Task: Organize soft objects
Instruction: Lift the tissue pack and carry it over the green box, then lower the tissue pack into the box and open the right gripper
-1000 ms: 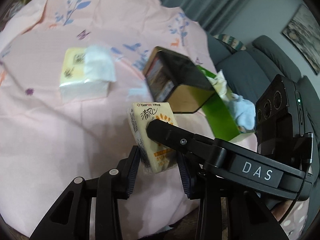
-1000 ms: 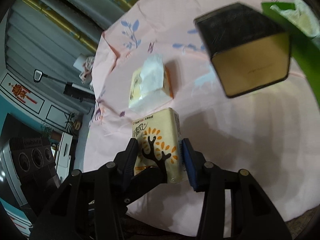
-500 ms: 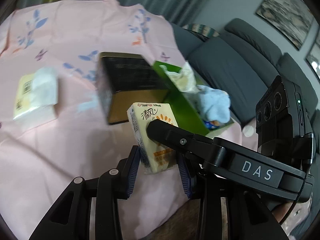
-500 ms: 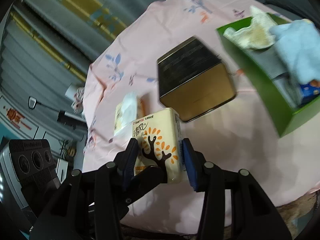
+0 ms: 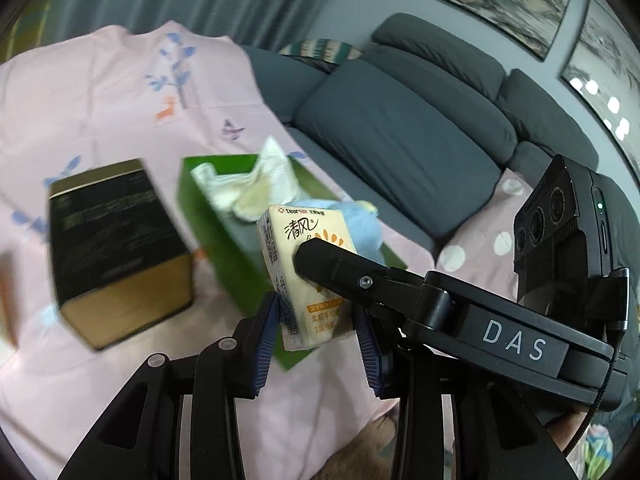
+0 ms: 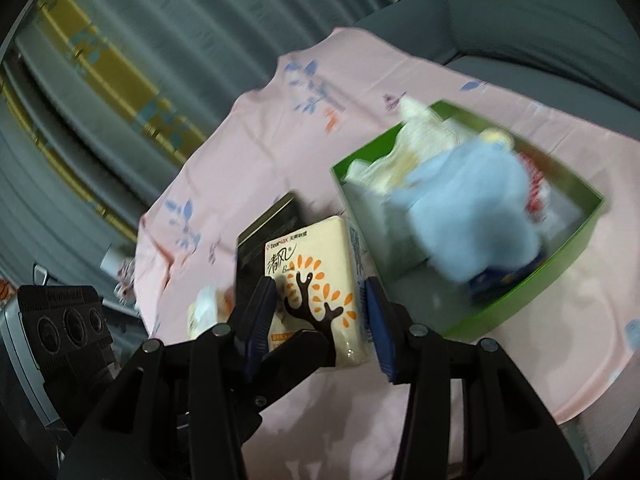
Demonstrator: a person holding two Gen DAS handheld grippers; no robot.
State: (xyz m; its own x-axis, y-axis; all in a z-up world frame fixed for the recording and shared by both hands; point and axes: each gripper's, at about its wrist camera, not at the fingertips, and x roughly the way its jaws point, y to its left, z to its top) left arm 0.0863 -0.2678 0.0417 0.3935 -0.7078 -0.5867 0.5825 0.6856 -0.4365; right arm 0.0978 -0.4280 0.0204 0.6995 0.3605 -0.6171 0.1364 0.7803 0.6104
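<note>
1. The left gripper (image 5: 316, 340) and the right gripper (image 6: 320, 320) both squeeze one small tissue pack (image 5: 308, 276)

2. The pack is cream with an orange tree picture on it. In the left wrist view it stands up between the two blue pads, with its lower end pinched between them and its top poking out past the tips

3. The left gripper's jaws are almost shut, as tight as the thin side of the pack lets them go

4. In the right wrist view the same tissue pack (image 6: 316, 276) sits flat between the blue pads, its printed face turned up. The right gripper's jaws are partly open, just as wide as the pack, and each pad presses on one side of it

5. The right gripper's black finger (image 5: 340, 268) lies across the front of the pack in the left wrist view

6. Beyond the fingertips is a green box (image 6: 568, 248). It sits on the pink cloth (image 5: 120, 92), past the pack and a bit to the right of the right gripper's tips

7. Inside the green box are a light blue soft thing (image 6: 468, 208) and a crumpled white cloth (image 6: 404, 148)

8. A black and gold box (image 5: 116, 248) lies on the pink cloth, to the left of the left gripper's fingers and right beside the green box

9. The pack is up in the air, not touching the cloth or the green box
</note>
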